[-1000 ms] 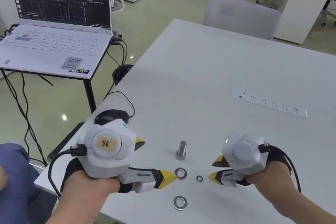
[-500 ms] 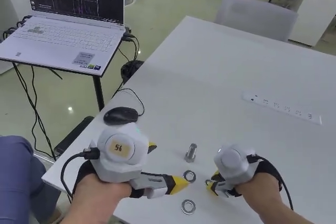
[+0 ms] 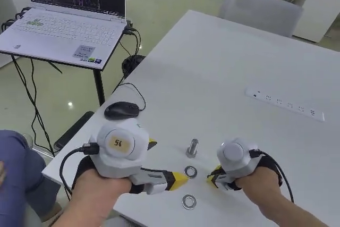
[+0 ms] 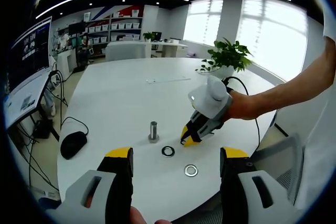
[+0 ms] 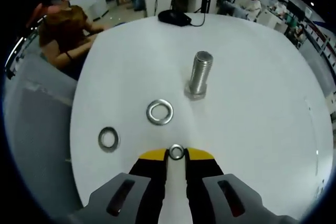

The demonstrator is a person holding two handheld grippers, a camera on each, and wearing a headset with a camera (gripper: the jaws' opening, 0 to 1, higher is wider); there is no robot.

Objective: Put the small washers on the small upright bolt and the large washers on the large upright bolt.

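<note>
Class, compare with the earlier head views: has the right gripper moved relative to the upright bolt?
Yes. The right gripper has slid left in the head view, closer to the upright bolt, and its jaws now pinch the small washer.

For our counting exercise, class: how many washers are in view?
3. One large washer lies near the upright bolt, a second large washer nearer the table edge, and a small washer sits between the right hand-held gripper's tips. Others may be hidden.

Laptop (image 3: 64, 30) cut by top edge
</note>
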